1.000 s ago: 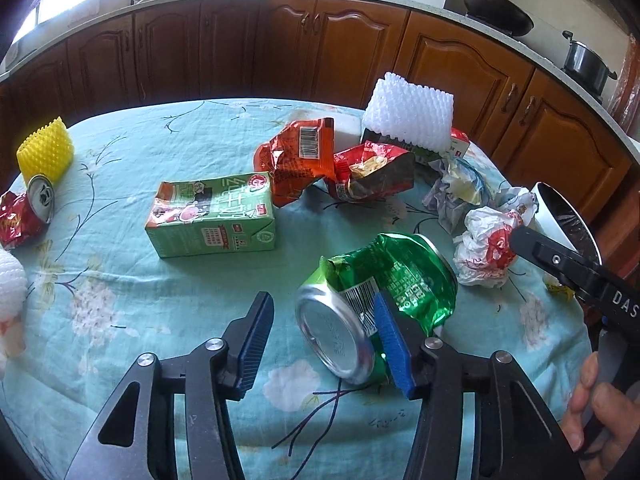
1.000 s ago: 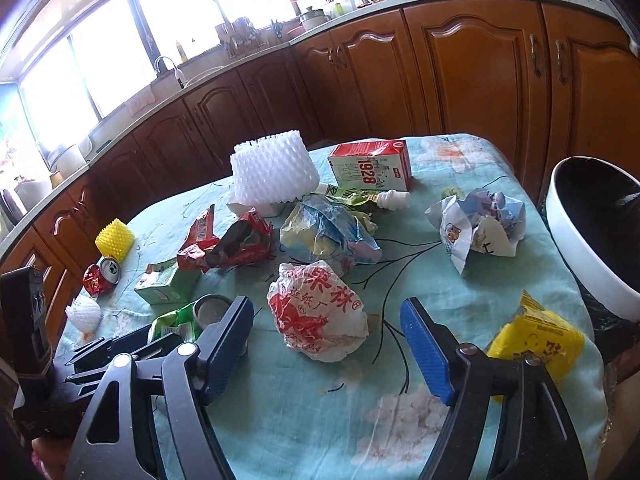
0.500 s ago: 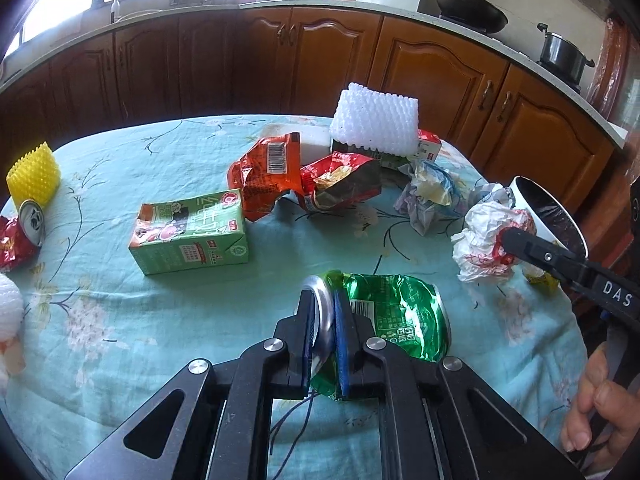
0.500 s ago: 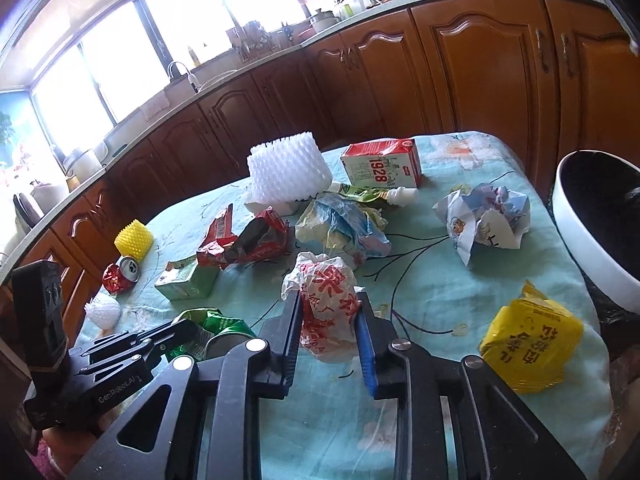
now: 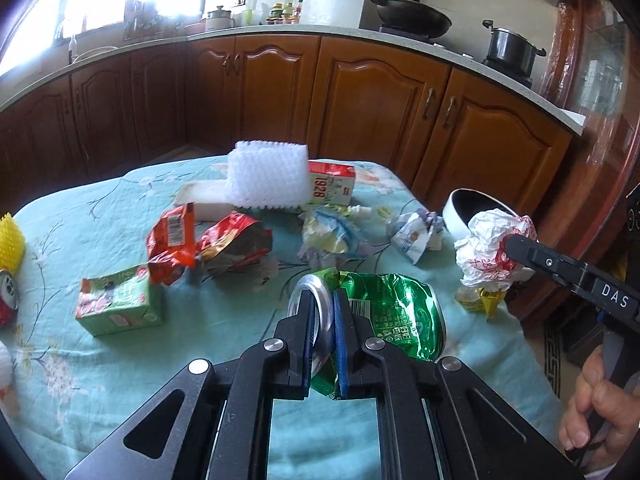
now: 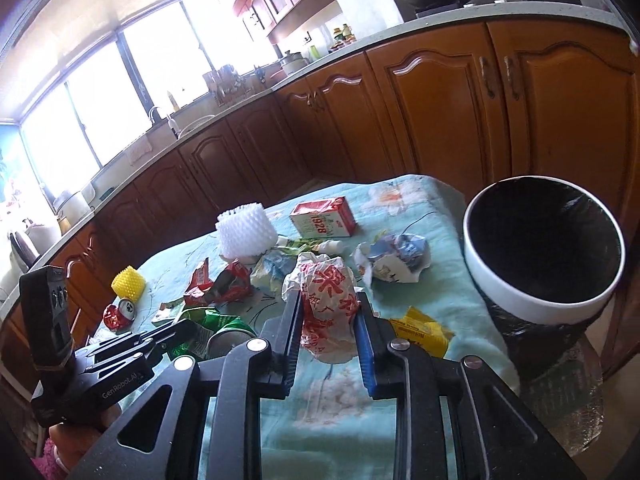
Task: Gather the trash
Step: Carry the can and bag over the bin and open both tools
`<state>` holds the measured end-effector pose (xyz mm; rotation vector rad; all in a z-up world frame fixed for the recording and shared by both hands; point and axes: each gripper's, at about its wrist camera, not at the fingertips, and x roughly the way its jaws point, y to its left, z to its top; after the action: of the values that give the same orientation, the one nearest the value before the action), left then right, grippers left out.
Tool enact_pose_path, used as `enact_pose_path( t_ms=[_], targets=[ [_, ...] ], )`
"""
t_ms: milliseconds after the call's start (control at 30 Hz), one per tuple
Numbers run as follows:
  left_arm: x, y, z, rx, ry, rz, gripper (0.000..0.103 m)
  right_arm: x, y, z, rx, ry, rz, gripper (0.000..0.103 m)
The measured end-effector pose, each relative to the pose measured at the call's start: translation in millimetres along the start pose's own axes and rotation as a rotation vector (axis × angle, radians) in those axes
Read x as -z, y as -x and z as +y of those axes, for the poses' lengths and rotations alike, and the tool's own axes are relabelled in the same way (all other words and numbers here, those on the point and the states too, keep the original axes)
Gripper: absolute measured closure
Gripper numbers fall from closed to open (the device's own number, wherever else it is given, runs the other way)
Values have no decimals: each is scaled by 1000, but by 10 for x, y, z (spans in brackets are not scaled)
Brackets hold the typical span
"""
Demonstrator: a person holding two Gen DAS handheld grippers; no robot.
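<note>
My left gripper (image 5: 323, 304) is shut on the rim of a crushed green can (image 5: 396, 314) and holds it above the teal tablecloth (image 5: 100, 396). My right gripper (image 6: 326, 300) is shut on a crumpled white bag with red print (image 6: 328, 304), lifted off the table; the bag also shows in the left wrist view (image 5: 486, 248). The white trash bin with a black liner (image 6: 540, 300) stands at the table's right edge, right of the right gripper. The can also shows in the right wrist view (image 6: 224, 330).
On the table lie a green carton (image 5: 120, 300), red wrappers (image 5: 172, 240), a white foam net (image 5: 268, 178), a red-and-white 1928 carton (image 5: 330, 188), crumpled paper (image 5: 412, 232), a yellow packet (image 6: 420, 330), a yellow foam net (image 6: 128, 284) and a red can (image 6: 118, 314). Wooden cabinets (image 5: 360, 100) stand behind.
Both grippers closed from open, the left on the green can and the right on the white bag. Both then lifted their loads and moved toward the bin.
</note>
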<state>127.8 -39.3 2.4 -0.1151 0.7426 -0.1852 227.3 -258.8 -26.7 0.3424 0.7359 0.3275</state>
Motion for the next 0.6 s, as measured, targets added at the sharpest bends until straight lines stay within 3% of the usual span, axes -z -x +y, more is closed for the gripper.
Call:
enact_pose_path(
  t_ms=[300,600],
  targets=[
    [-301,-241,-504,74,-91,-26,96,-135,332,-607,103,-77,-62,78],
    [-572,-687,-830,118,-138,-34,96,-181,363,-1032,134,-154,-78,78]
  ],
)
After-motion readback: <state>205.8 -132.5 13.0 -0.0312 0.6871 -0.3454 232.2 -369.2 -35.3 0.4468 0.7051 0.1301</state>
